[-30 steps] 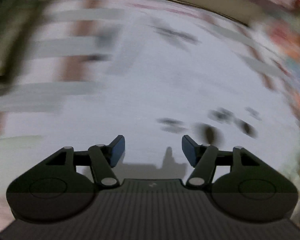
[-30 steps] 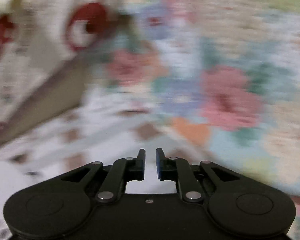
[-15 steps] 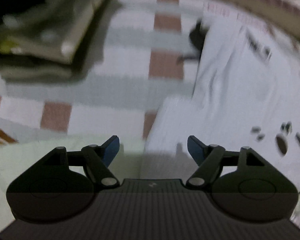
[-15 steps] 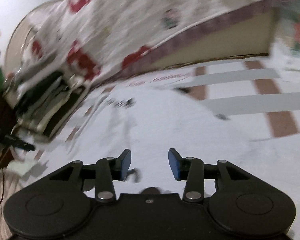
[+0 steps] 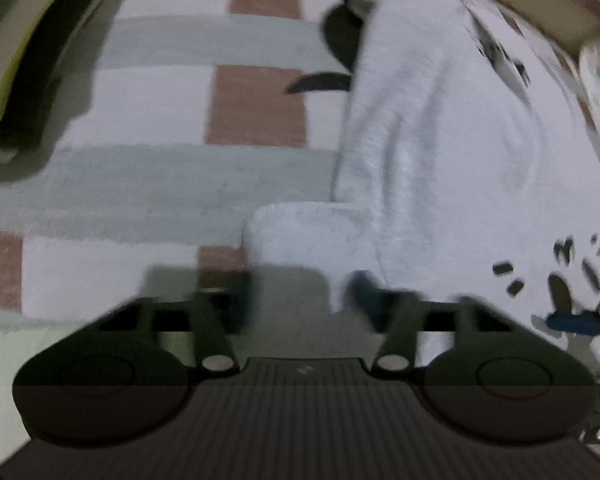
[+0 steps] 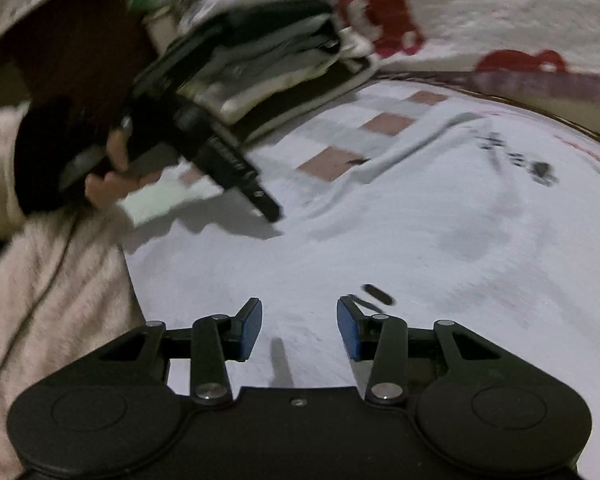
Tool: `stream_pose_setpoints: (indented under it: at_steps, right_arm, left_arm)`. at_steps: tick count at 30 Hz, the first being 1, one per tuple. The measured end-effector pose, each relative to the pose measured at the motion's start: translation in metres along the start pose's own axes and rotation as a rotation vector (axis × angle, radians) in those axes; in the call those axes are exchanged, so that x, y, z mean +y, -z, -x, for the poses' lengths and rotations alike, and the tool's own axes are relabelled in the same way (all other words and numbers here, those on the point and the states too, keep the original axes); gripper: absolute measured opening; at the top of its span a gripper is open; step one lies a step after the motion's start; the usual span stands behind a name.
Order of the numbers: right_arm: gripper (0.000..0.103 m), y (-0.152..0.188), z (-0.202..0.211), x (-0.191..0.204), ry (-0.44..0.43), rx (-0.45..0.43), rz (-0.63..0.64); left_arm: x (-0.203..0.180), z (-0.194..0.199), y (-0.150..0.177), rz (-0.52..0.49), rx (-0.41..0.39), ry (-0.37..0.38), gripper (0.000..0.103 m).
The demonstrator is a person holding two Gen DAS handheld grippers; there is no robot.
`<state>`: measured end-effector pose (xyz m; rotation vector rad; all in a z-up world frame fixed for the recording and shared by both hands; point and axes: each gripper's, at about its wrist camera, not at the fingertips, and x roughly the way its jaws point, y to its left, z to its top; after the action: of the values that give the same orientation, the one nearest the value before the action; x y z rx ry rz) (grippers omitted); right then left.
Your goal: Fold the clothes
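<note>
Over the white shirt (image 6: 400, 240) on the checked sheet (image 5: 148, 168), left gripper (image 5: 300, 300) and right gripper (image 6: 299, 326) both hang released.

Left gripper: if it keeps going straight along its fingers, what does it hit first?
Most likely the sleeve of the white shirt, lying just ahead of the open left gripper. The frame is blurred, so the gap is unclear.
</note>
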<state>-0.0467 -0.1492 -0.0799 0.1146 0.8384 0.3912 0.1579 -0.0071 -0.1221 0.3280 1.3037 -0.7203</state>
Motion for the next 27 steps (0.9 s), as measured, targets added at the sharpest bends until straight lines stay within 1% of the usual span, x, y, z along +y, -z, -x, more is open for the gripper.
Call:
stream_pose_setpoints:
  at_steps: [1,2,4,5,6,7,8,11,13,15,17,18,19,20,21,22,24,25,26,27]
  right_arm:
    - [0.047,0.001,-0.004,0.005,-0.003,0.009,0.024]
    - [0.047,0.001,-0.008,0.009,-0.007,0.018,0.049]
    - [0.045,0.007,-0.013,0.016,0.022,0.04,0.089]
    - [0.045,0.011,-0.014,0.019,0.062,0.043,0.094]
    - [0.045,0.015,-0.011,0.018,0.081,0.037,0.065]
    - [0.045,0.019,-0.006,0.015,0.078,0.026,0.02]
    - [0.044,0.024,-0.002,0.012,0.076,0.015,-0.025]
    - [0.044,0.028,0.012,0.003,0.108,-0.004,-0.094]
    - [0.044,0.03,0.023,-0.003,0.129,-0.019,-0.138]
    - [0.044,0.034,0.034,-0.01,0.124,-0.042,-0.189]
    - [0.044,0.039,0.038,-0.013,0.136,-0.04,-0.219]
    - [0.044,0.042,0.038,-0.014,0.156,-0.025,-0.222]
    - [0.044,0.046,0.037,-0.014,0.185,0.0,-0.216]
    - [0.044,0.05,0.036,-0.015,0.214,0.019,-0.207]
    - [0.044,0.053,0.036,-0.016,0.233,0.024,-0.207]
    - [0.045,0.053,0.038,-0.018,0.232,0.021,-0.217]
    - [0.045,0.05,0.041,-0.022,0.208,0.0,-0.244]
    - [0.045,0.047,0.042,-0.022,0.194,-0.018,-0.255]
    - [0.045,0.044,0.044,-0.023,0.179,-0.036,-0.266]
    - [0.045,0.04,0.044,-0.024,0.157,-0.053,-0.284]
  left_arm:
    - [-0.004,-0.001,0.0,-0.015,-0.001,0.015,0.013]
    - [-0.008,-0.003,0.0,-0.03,-0.002,0.03,0.01]
    - [-0.015,0.015,0.001,0.019,-0.045,0.126,0.01]
    - [-0.015,0.026,0.002,0.09,-0.087,0.225,0.01]
    - [-0.015,0.037,0.003,0.164,-0.129,0.327,0.01]
    - [-0.016,0.044,0.004,0.219,-0.154,0.428,0.011]
    - [-0.019,0.045,0.004,0.252,-0.164,0.493,0.012]
    - [-0.045,0.023,0.006,0.295,-0.075,0.541,0.014]
    - [-0.059,0.003,0.009,0.312,-0.006,0.553,0.015]
    - [-0.076,-0.014,0.02,0.311,0.066,0.537,0.03]
    - [-0.089,-0.012,0.034,0.275,0.07,0.522,0.035]
    - [-0.096,-0.011,0.041,0.257,0.071,0.514,0.036]
    - [-0.093,0.002,0.049,0.269,0.005,0.512,0.037]
    - [-0.088,0.02,0.06,0.281,-0.107,0.51,0.042]
    - [-0.083,0.034,0.069,0.278,-0.2,0.496,0.049]
    - [-0.078,0.049,0.078,0.284,-0.28,0.459,0.052]
    - [-0.068,0.067,0.089,0.317,-0.359,0.322,0.064]
    - [-0.063,0.077,0.095,0.334,-0.397,0.252,0.065]
    - [-0.058,0.078,0.096,0.346,-0.401,0.171,0.068]
    - [-0.053,0.077,0.097,0.386,-0.396,0.09,0.069]
